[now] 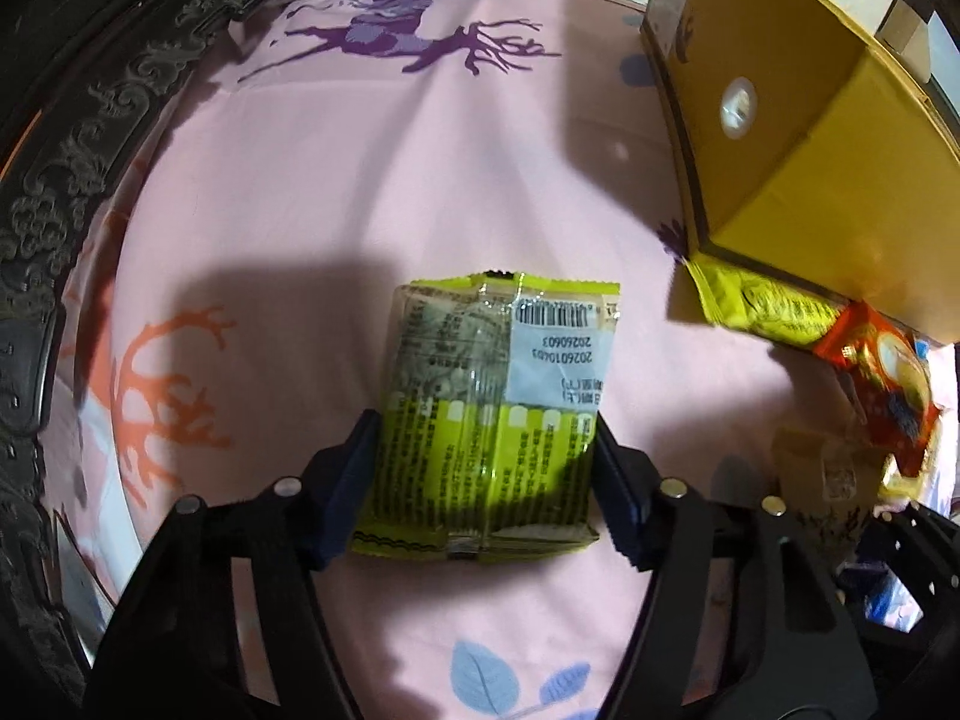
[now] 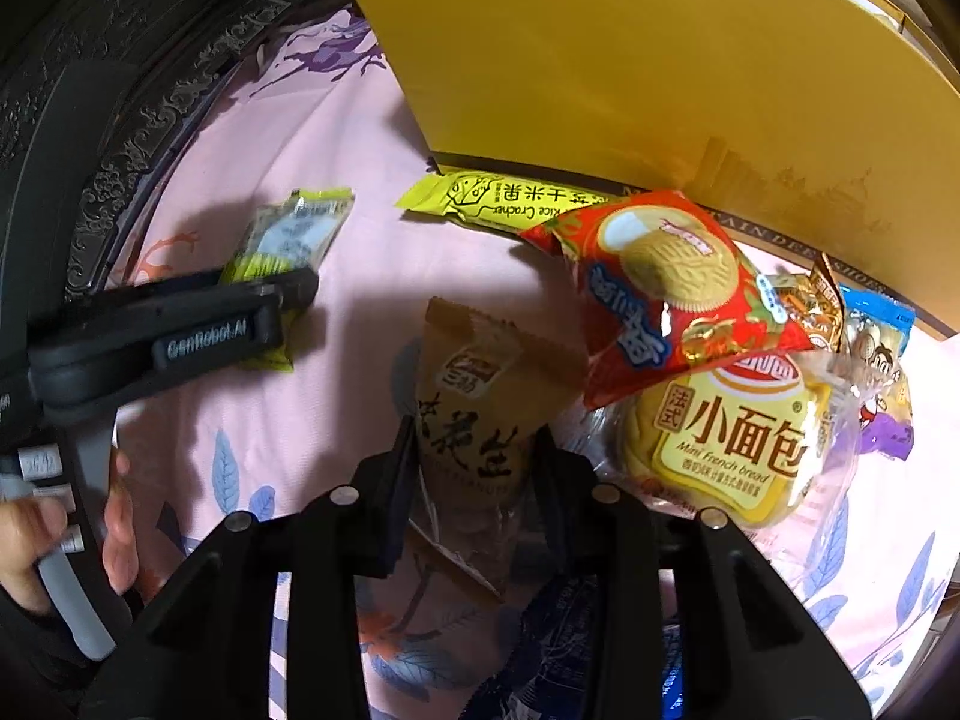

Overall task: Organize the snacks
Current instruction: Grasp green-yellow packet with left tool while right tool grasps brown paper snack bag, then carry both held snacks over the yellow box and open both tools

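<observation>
A green snack packet [image 1: 492, 396] lies flat on the pink printed cloth [image 1: 300, 180], label side up. My left gripper [image 1: 483, 420] points down over it, its blue pads against the packet's two long sides. The right wrist view shows that gripper [image 2: 294, 291] from the side, over the same green packet [image 2: 288, 234]. My right gripper [image 2: 475, 435] is shut on a brown peanut packet [image 2: 474, 372], which is pinched narrow between the fingers. An open yellow box [image 2: 600, 60] stands behind the snack pile.
Against the yellow box [image 1: 780, 138] lie a yellow rice cracker packet [image 2: 498, 201], a red biscuit packet [image 2: 660, 288], a mini French bread packet [image 2: 732, 444] and a blue packet [image 2: 876, 324]. Dark carved wood [image 1: 60, 210] borders the cloth on the left. A hand [image 2: 36, 534] grips the left handle.
</observation>
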A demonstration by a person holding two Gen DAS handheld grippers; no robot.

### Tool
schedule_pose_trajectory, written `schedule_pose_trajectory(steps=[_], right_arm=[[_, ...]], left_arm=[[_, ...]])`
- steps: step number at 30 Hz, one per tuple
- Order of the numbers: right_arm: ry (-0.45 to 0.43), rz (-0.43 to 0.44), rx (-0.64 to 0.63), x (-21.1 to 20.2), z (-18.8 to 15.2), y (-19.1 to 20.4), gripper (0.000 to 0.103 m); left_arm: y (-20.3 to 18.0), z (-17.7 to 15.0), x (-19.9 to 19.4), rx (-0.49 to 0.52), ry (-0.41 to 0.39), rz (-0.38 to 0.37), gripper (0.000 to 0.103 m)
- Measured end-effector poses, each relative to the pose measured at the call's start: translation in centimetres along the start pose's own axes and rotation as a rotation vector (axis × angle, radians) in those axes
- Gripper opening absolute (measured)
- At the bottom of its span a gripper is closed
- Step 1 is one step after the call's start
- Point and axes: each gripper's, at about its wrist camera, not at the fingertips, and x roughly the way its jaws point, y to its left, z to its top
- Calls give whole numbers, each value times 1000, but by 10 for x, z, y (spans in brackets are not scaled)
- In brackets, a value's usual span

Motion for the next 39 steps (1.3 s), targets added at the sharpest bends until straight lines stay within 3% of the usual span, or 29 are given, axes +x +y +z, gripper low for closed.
schedule_pose_trajectory(steps=[7,15,25,39], right_arm=[[-56,20,-12,-34,-4,-5,34],[-146,-2,25,-90,-34,-32,34],[-242,-63,150,-136,-64,-81,34],[-322,-72,235,-163,-73,-103,34]], left_arm=[[-29,-46,-18,45,37,-113,65],[-75,-69,-66,145,-12,-173,65],[-101,-43,-102,193,-63,-207,65],[-138,-21,-132,257,-113,-233,65]])
